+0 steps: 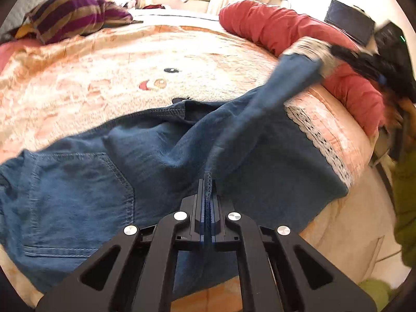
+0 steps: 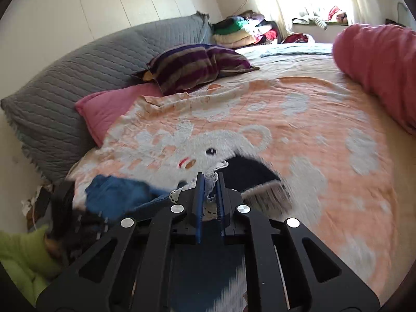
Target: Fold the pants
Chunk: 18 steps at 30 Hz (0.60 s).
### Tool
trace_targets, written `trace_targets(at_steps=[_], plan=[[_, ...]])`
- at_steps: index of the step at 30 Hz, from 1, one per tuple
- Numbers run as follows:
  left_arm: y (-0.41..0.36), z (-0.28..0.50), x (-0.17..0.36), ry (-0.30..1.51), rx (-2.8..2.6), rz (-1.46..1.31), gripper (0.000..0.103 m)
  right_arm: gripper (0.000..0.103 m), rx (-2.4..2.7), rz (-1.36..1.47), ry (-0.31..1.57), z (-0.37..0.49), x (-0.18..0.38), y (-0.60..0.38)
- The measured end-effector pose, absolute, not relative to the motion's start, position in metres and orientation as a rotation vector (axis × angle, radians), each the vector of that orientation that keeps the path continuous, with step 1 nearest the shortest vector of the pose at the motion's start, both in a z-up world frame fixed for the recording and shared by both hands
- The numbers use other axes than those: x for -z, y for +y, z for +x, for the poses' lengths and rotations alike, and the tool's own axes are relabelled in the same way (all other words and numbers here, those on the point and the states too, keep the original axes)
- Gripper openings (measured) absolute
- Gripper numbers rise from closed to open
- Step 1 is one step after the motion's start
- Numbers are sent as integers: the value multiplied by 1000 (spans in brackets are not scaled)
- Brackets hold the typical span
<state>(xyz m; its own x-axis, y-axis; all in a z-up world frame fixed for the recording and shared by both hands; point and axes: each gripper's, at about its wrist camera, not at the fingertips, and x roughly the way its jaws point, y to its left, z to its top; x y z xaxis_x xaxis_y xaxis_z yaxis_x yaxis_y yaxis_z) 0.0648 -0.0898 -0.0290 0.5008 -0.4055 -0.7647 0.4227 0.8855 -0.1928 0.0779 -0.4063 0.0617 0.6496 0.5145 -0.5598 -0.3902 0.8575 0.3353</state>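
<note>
Left hand-held gripper (image 1: 208, 182) pinching jeans (image 1: 78, 176) seam, right (image 2: 210, 179) clamping blurred lace hem

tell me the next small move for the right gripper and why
Probably carry the lace-trimmed hem across toward the waistband end. Both the right gripper and left gripper are clamped on the jeans, and one leg is already lifted off the blanket.

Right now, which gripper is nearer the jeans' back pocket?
Left. The left gripper is clamped on a denim fold just right of the back pocket. The right gripper holds the lace-trimmed leg hem far off, over by the red bolster.
</note>
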Motion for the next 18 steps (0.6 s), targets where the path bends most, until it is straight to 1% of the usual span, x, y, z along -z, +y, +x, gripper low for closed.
trace_targets(at_steps=[6,12,15,18], plan=[[-95,47,25,901,554,91,2,4,-503,202,785,7,-25,-419],[-103,31,39,939,585,166,2,4,-450,238,897,-16,22,-430],[-109,24,42,941,589,215,2,4,-437,258,938,-25,38,-434],[-111,22,43,943,582,229,2,2,-431,269,944,-32,41,-438]])
